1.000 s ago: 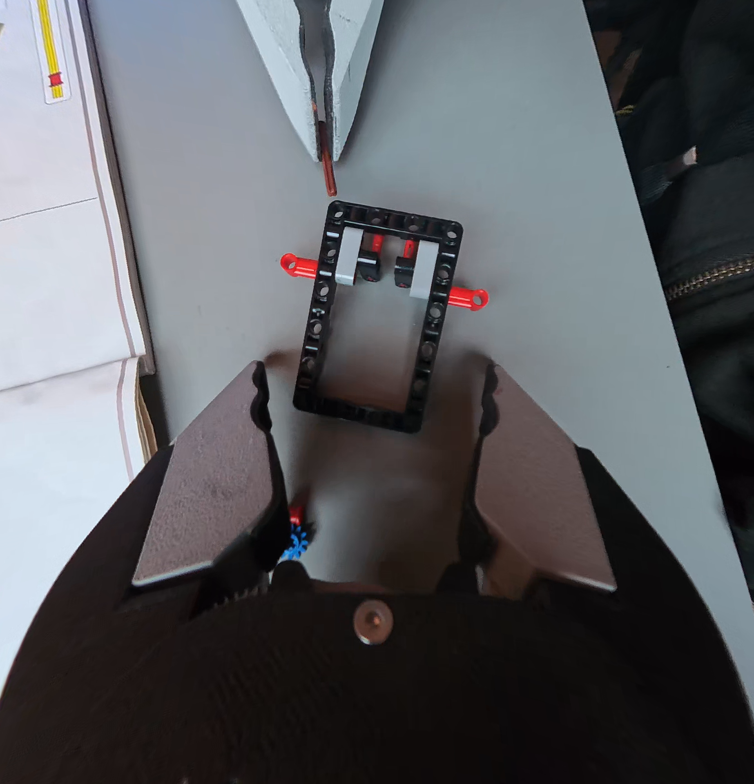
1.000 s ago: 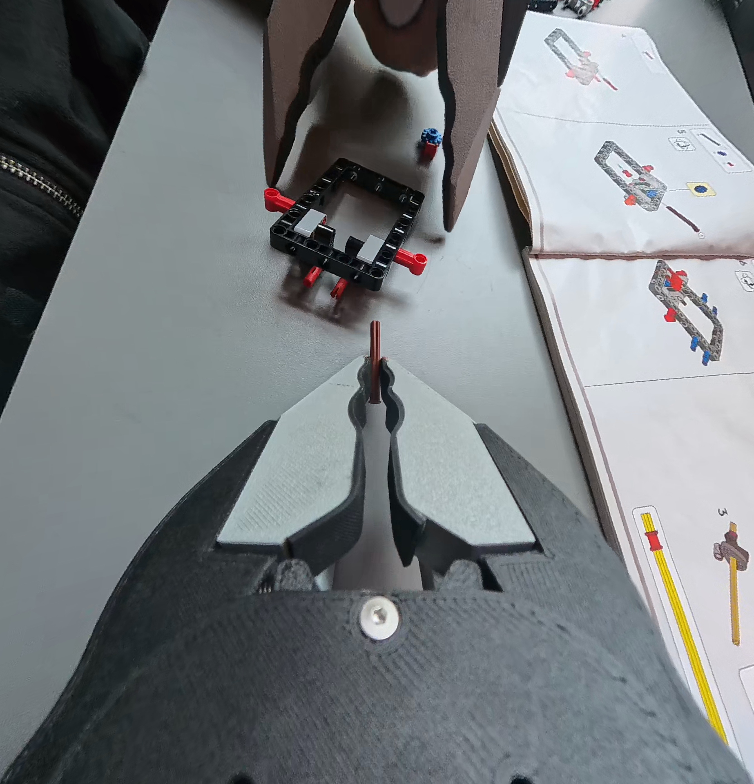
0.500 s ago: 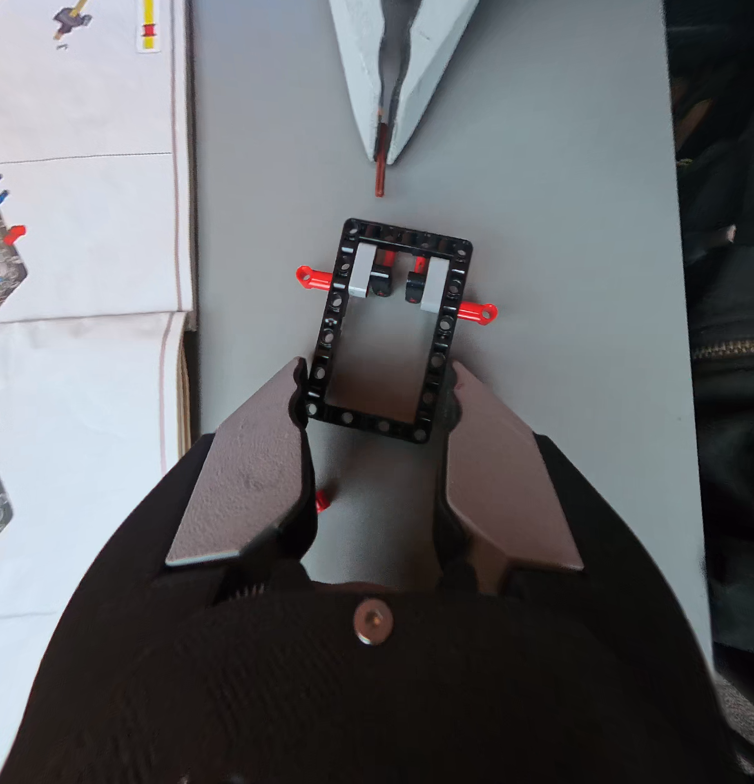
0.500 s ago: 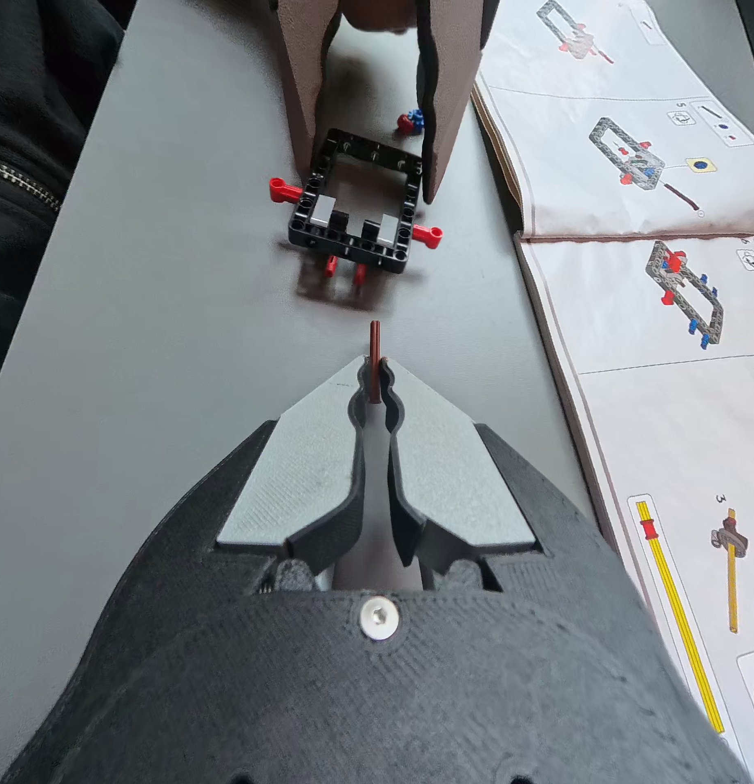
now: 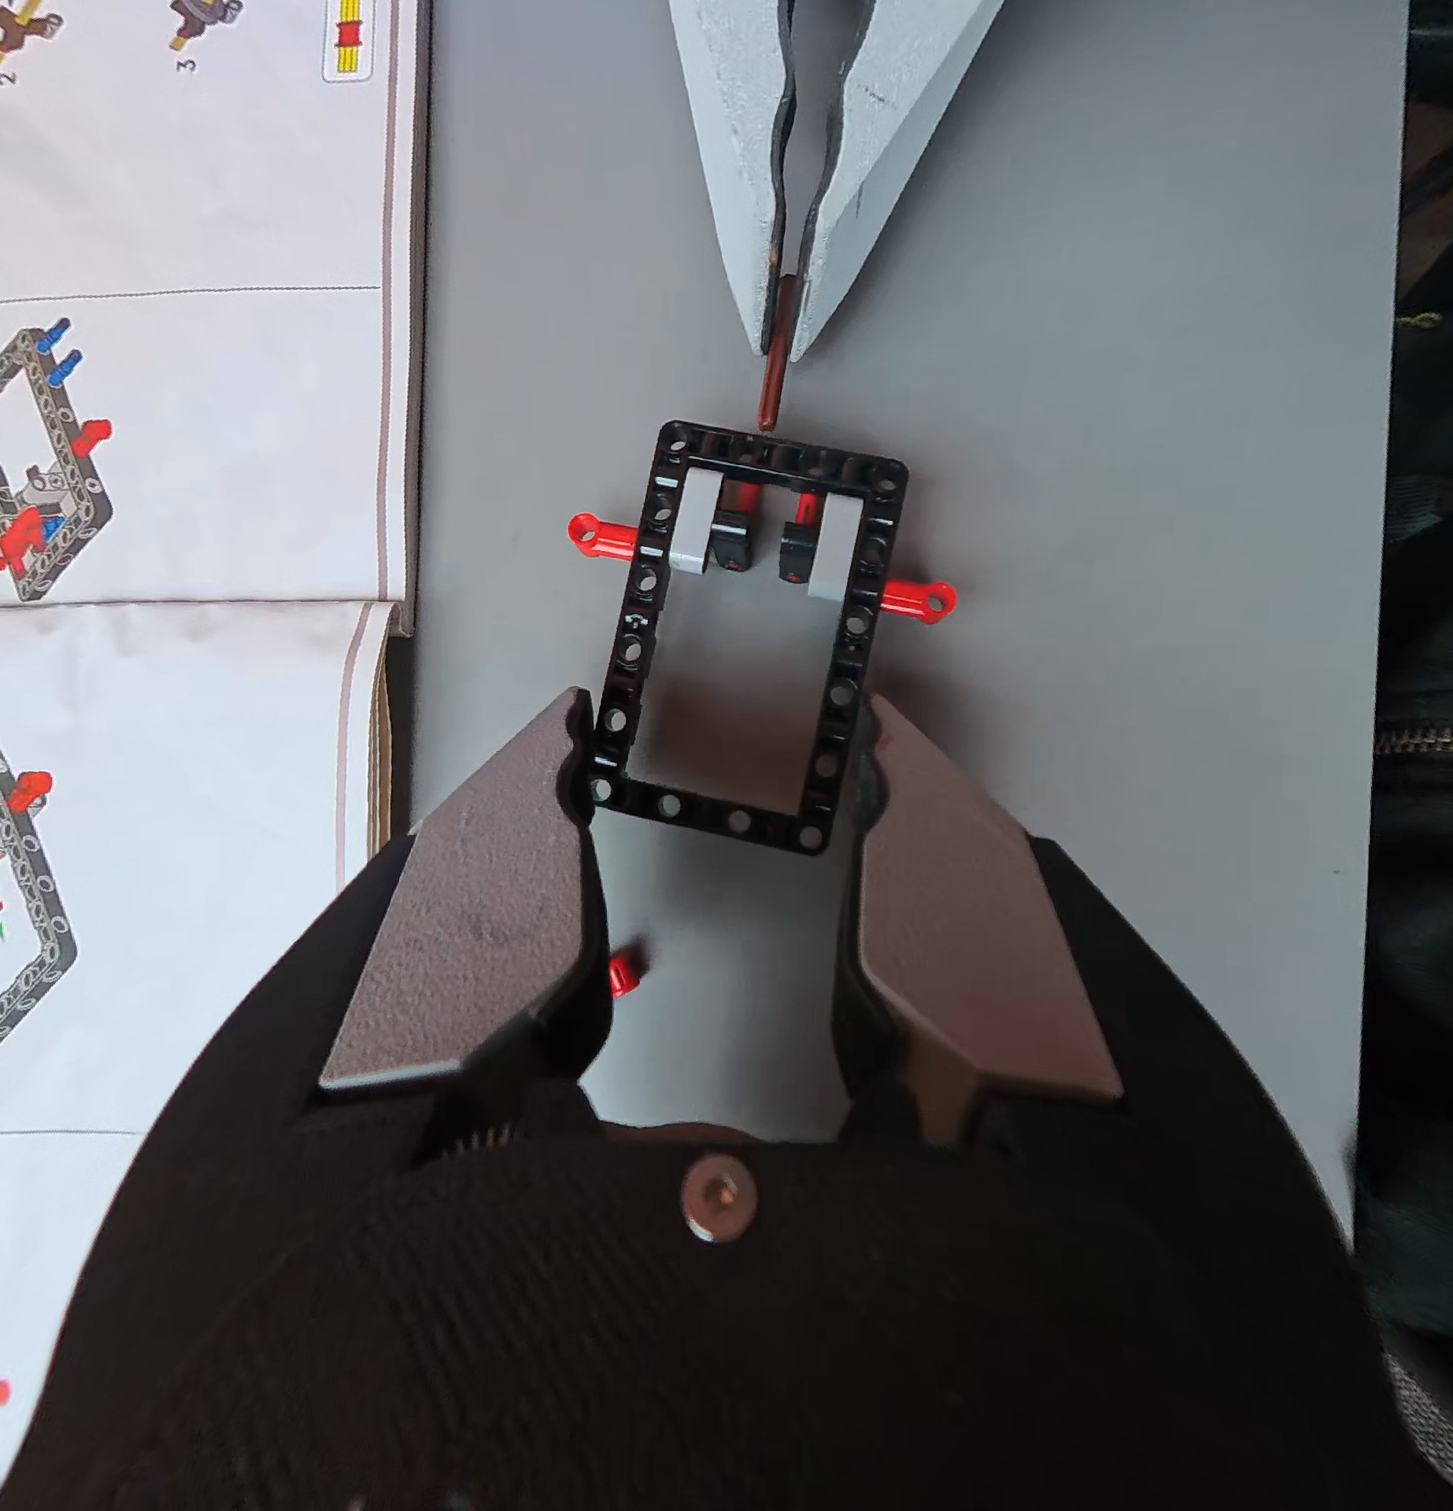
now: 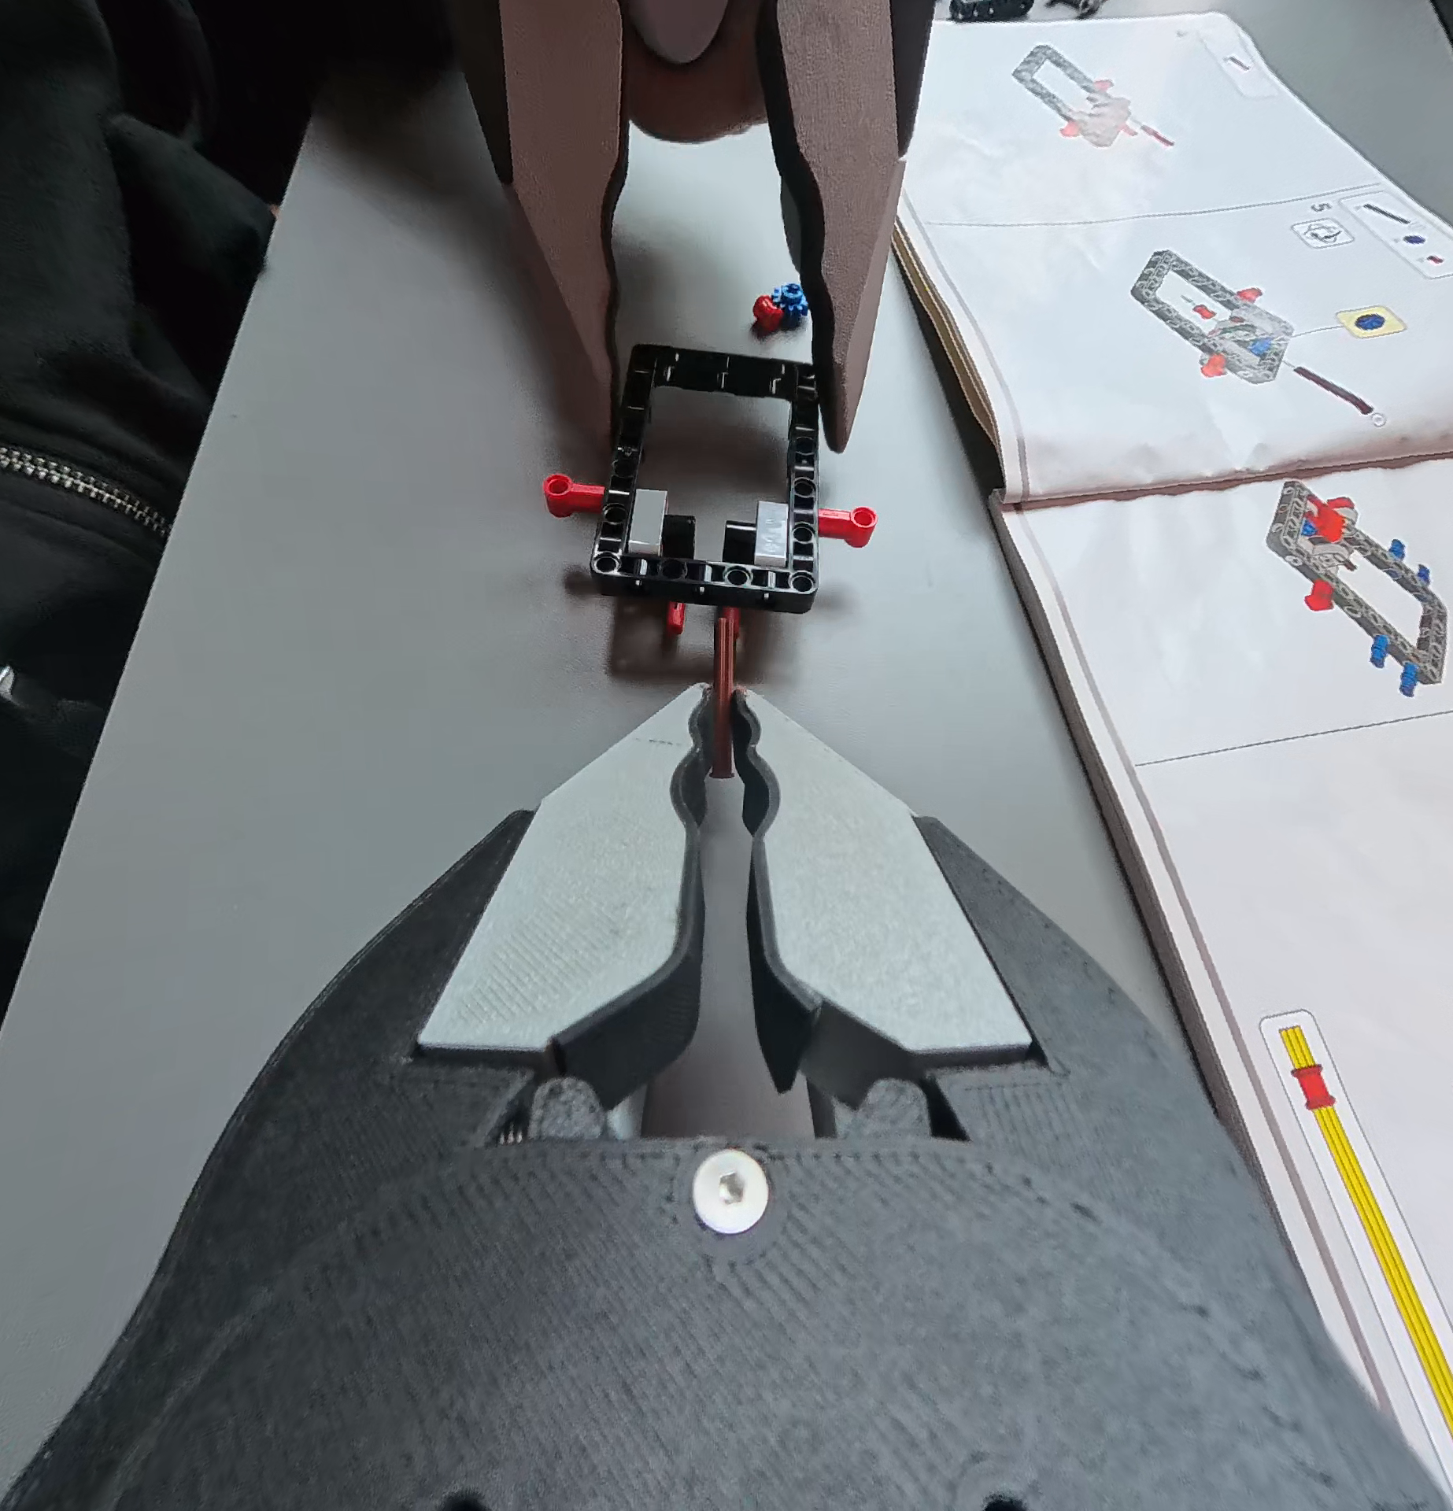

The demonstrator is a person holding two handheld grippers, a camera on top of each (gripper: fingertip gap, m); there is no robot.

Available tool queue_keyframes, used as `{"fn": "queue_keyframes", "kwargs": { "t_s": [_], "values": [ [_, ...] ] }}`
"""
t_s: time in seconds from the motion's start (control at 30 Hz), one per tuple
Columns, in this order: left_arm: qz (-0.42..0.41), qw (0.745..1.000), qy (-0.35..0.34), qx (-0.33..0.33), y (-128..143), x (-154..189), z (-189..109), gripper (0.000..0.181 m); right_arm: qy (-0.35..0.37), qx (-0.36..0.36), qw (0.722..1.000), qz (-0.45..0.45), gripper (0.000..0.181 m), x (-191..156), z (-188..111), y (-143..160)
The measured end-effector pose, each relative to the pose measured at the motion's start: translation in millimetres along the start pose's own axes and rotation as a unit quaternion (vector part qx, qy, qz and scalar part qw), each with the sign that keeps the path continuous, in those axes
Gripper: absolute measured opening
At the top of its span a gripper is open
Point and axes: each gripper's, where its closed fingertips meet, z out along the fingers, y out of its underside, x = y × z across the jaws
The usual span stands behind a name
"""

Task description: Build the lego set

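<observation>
A black rectangular frame (image 5: 635,625) with grey and black inserts and red pins on both sides lies on the grey table (image 5: 1116,490). My left gripper (image 5: 723,740) is shut on the frame's near end, one finger against each long side. My right gripper (image 6: 719,695) is shut on a thin brown axle (image 6: 723,670). The axle's tip points at the frame's short end (image 6: 707,574), beside a red pin; I cannot tell whether it touches. In the left wrist view the axle (image 5: 775,368) sticks out of the right gripper (image 5: 780,343).
An open instruction booklet (image 5: 175,490) lies along one side of the table, also in the right wrist view (image 6: 1197,589). A small red and blue piece (image 6: 776,307) sits under my left gripper. A person's dark zipped jacket (image 6: 69,474) is at the table's other edge. About 8 centimetres separates my left fingertips from my right.
My left gripper has moved forward and closed on the frame's near end. My right gripper has brought the axle's tip up to the frame's short end.
</observation>
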Motion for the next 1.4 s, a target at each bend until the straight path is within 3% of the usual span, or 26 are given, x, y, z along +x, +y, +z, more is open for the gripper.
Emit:
{"fn": "queue_keyframes", "kwargs": {
  "t_s": [0.53,0.97,1.23,1.4],
  "values": [
    [-0.023,1.000,0.009,0.015,2.0,-3.9,2.7,0.062,-0.010,0.014,0.999,0.051,0.000,2.3,-2.7,-3.4],
    [-0.033,0.998,0.008,0.052,-9.1,-6.2,-2.0,0.062,0.003,0.009,1.000,0.028,0.000,1.9,-2.1,-2.4],
    [-0.027,0.998,-0.003,0.060,-11.4,-5.3,-2.9,0.062,-0.011,0.083,0.995,0.051,0.000,2.7,-10.1,-30.5],
    [-0.026,0.997,-0.006,0.069,-15.2,-5.2,-3.8,0.062,-0.011,0.074,0.996,0.038,0.000,-1.8,-1.6,-35.2]
  ]
}}
